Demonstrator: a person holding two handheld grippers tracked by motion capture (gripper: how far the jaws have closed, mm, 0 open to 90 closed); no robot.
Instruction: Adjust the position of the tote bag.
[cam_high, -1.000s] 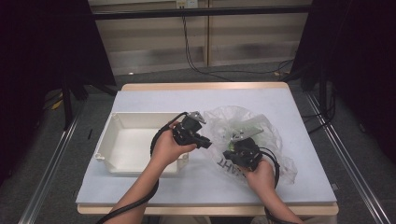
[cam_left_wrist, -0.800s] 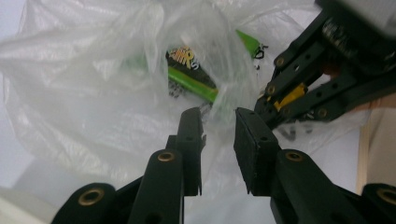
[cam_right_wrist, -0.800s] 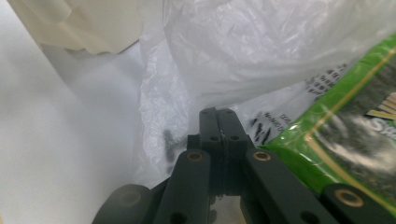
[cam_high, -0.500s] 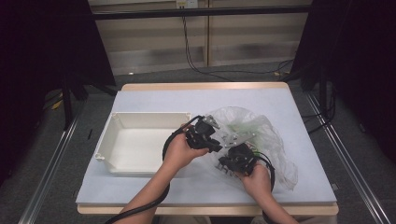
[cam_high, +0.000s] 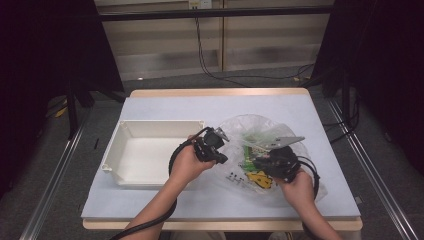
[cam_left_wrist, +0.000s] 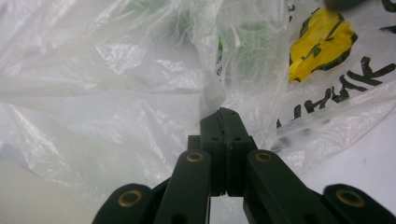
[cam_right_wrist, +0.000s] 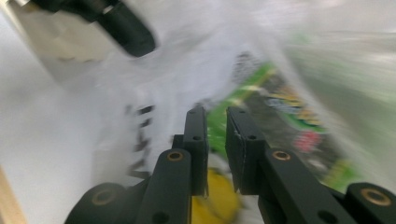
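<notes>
Pale blue table under dark surrounds; white tray left of centre, clear plastic bag right of centre in the high view. Left gripper has just closed, pinching a fold of the bag; right gripper has just parted slightly, nothing between the jaws. Likely the bag is being pulled open.

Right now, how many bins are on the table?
1. The white bin sits on the table's left half, just left of the plastic bag. The bag and hands may hide small things, but no second bin.
</notes>
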